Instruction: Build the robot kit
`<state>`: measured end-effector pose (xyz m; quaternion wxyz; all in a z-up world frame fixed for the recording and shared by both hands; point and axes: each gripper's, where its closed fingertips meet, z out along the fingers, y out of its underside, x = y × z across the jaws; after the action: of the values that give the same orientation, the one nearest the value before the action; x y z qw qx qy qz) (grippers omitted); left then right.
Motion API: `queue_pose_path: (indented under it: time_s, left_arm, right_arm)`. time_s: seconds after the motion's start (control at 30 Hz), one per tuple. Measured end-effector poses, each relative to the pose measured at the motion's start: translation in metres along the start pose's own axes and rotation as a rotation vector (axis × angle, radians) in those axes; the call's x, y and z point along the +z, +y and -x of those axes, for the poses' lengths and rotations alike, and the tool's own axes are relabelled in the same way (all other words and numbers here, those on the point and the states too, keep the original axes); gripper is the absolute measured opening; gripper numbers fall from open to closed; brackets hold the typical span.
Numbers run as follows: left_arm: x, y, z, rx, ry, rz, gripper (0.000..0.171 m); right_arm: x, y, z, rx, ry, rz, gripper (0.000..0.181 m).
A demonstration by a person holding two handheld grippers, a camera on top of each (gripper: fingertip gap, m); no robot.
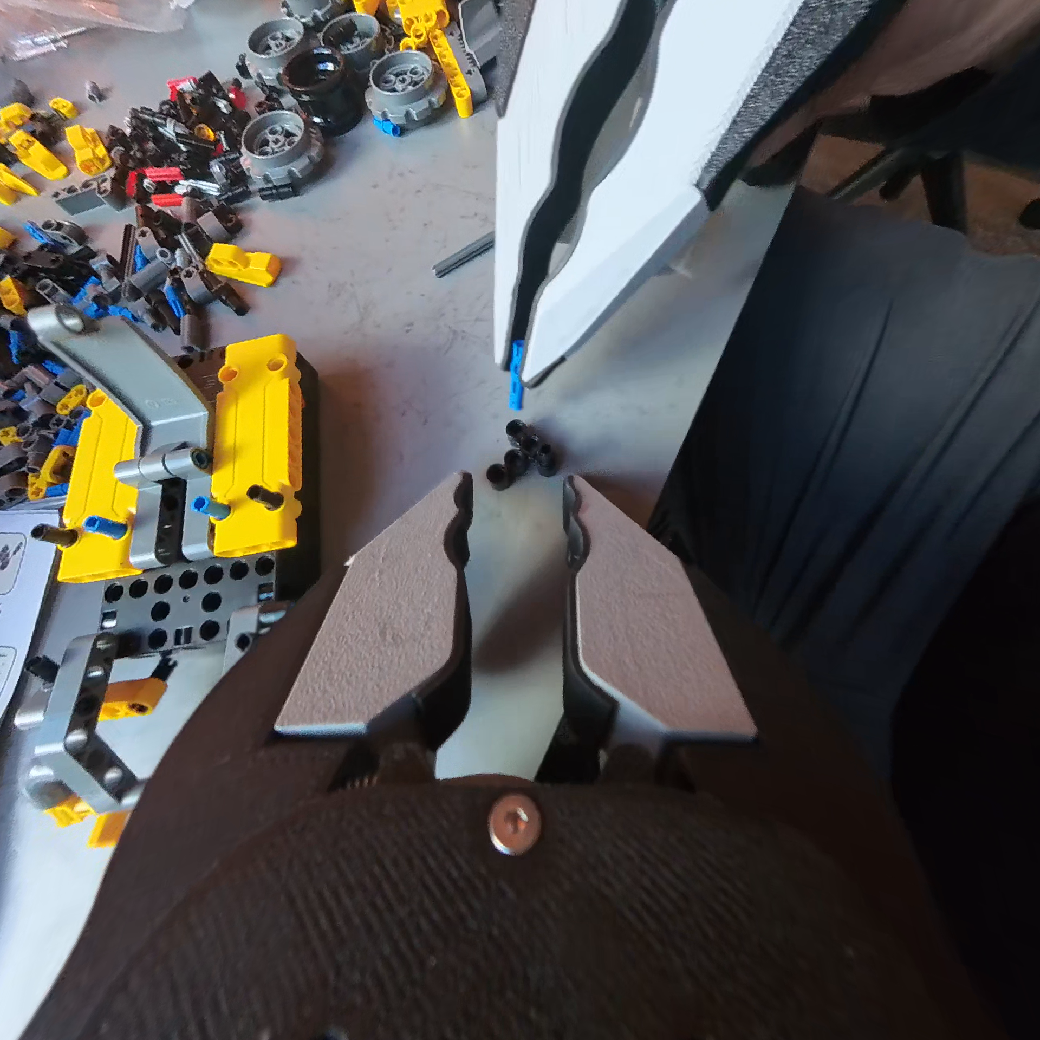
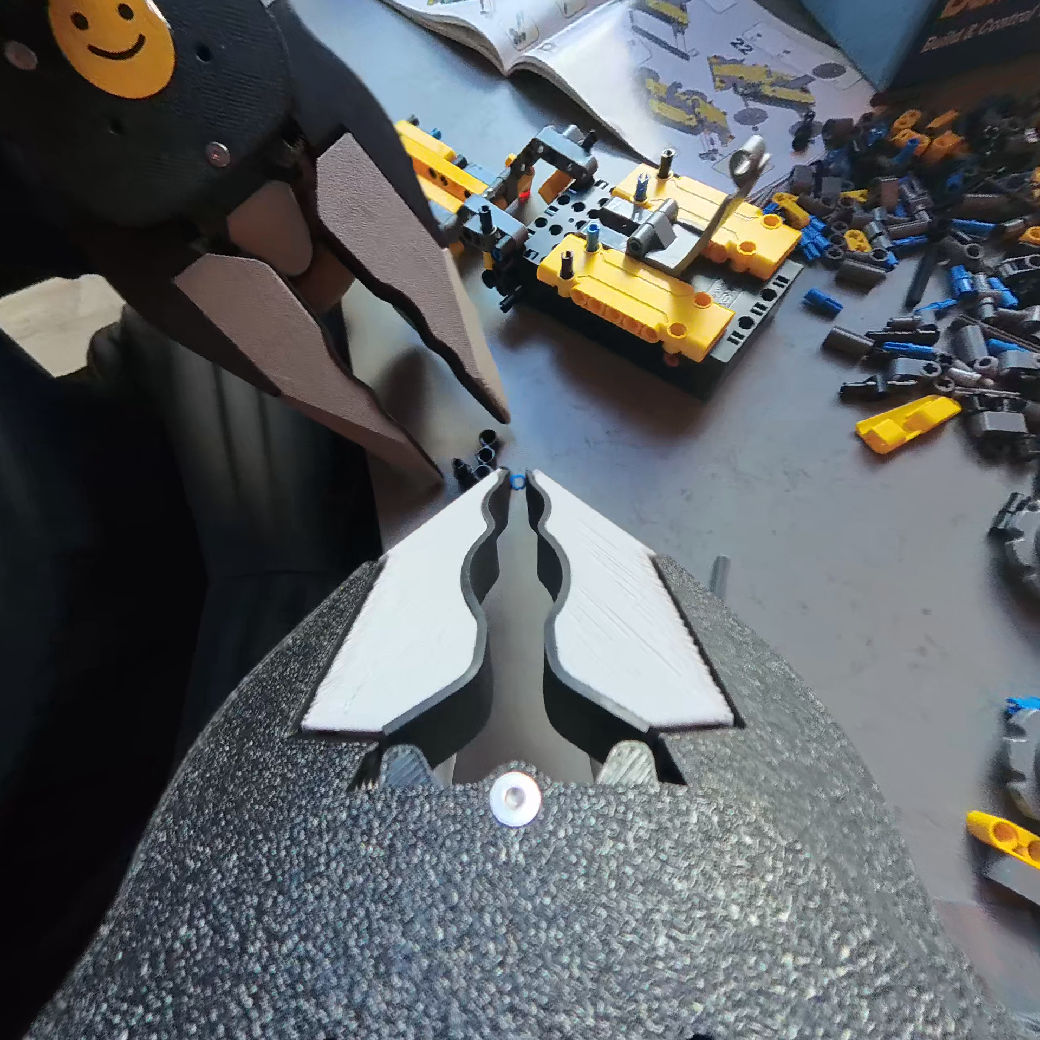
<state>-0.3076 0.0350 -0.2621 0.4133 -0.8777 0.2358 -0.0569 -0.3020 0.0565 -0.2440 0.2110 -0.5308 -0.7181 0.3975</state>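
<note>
I have the right claw [image 2: 518, 478] clamped on a blue pin [image 1: 516, 374], tip down for entry. The black connector [image 1: 522, 455] lies on the worktop [image 1: 394, 236] at the pin's 6 o'clock. Left claw [image 1: 518, 487] apart, empty, bracketing it; yellow assembly [image 2: 664, 270] near.

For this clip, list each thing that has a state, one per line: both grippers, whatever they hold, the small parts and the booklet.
Left gripper: open, empty, tips at the black connector.
Right gripper: shut on the blue pin.
Blue pin: gripped upright, above the table.
Black connector: lying loose on the table.
Yellow and grey model: partly built, resting on the table.
Booklet: open.
</note>
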Motion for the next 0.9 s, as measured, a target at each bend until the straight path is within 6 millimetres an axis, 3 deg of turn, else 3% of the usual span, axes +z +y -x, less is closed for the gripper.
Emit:
queue_pose_path:
  time_s: [0.2, 0.47, 0.67, 0.9]
  left_arm:
    - [-0.001, 0.001, 0.0, -0.013, 0.0, -0.019, 0.024]
    - [-0.004, 0.004, 0.012, -0.037, -0.035, -0.017, 0.021]
    - [-0.008, 0.002, -0.008, 0.049, 0.078, -0.035, 0.028]
    - [-0.008, -0.001, -0.014, 0.049, 0.111, -0.036, 0.029]
  right_arm:
    - [0.011, 0.001, -0.006, -0.016, -0.027, 0.05, 0.005]
    - [0.002, 0.005, 0.018, 0.041, -0.129, 0.025, 0.005]
    - [-0.005, 0.006, 0.015, 0.074, -0.11, 0.011, 0.005]
    - [0.001, 0.009, 0.016, 0.07, -0.103, 0.032, 0.005]
